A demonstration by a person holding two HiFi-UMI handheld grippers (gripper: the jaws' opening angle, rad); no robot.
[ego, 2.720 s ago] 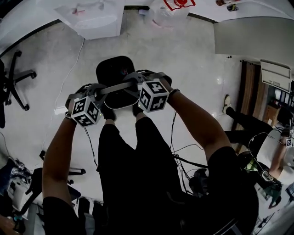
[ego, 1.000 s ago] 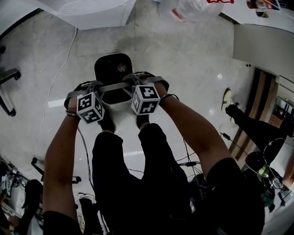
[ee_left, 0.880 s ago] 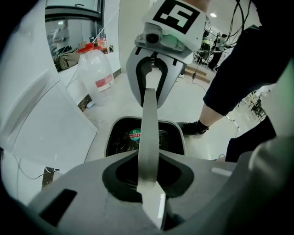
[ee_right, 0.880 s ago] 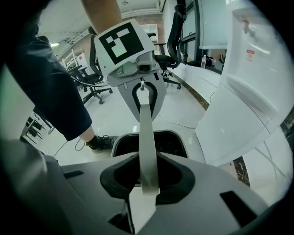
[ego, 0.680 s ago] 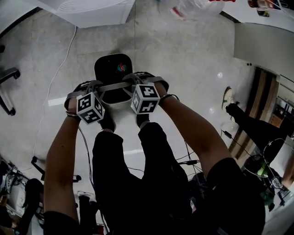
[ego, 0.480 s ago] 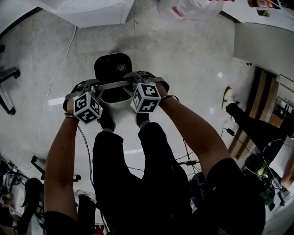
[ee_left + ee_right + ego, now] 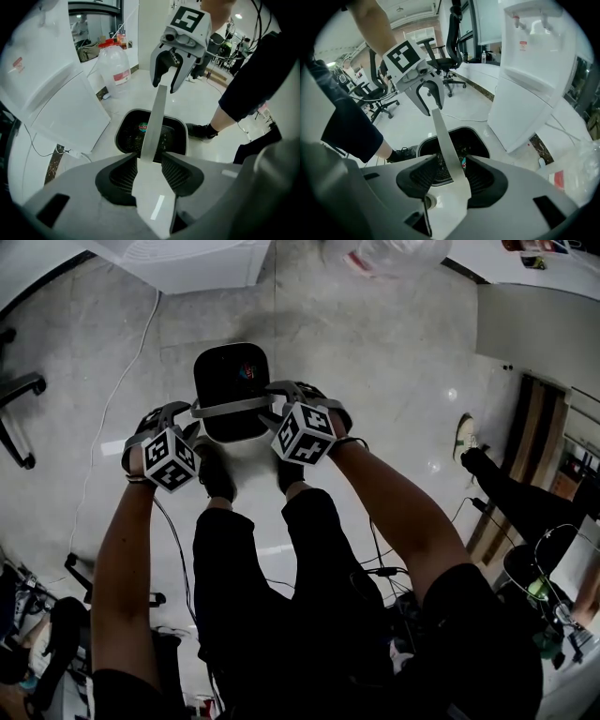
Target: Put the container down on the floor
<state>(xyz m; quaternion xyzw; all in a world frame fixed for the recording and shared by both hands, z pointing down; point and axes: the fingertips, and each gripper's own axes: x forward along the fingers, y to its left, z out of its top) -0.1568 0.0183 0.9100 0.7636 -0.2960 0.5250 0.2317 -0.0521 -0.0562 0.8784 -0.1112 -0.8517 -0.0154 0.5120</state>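
— What have the claws got hold of?

— Nothing clamped. The left gripper (image 7: 150, 157) has just been opening its jaws, and they stand spread. The flat grey strip handle (image 7: 225, 410) runs up between its pads, unpinched. The right gripper (image 7: 452, 161) is likewise released: its jaws have just been opening, and the strip's other end lies loose between them.

— And the container?

— The black rounded-rectangular plastic container (image 7: 232, 385) stands on the glossy pale floor (image 7: 375, 362). It is under both grippers and just ahead of the person's black shoes (image 7: 217, 482), well in from the floor's edges. Its handle arches over the open top (a small red-and-green item (image 7: 142, 126) lies inside, too small to tell what).

— Beyond it?

— Toward the floor's far edge stands a white boxy water dispenser (image 7: 534, 70), and near it a clear plastic water jug with a red label (image 7: 115, 65). Black office chairs (image 7: 450, 58) stand further off.
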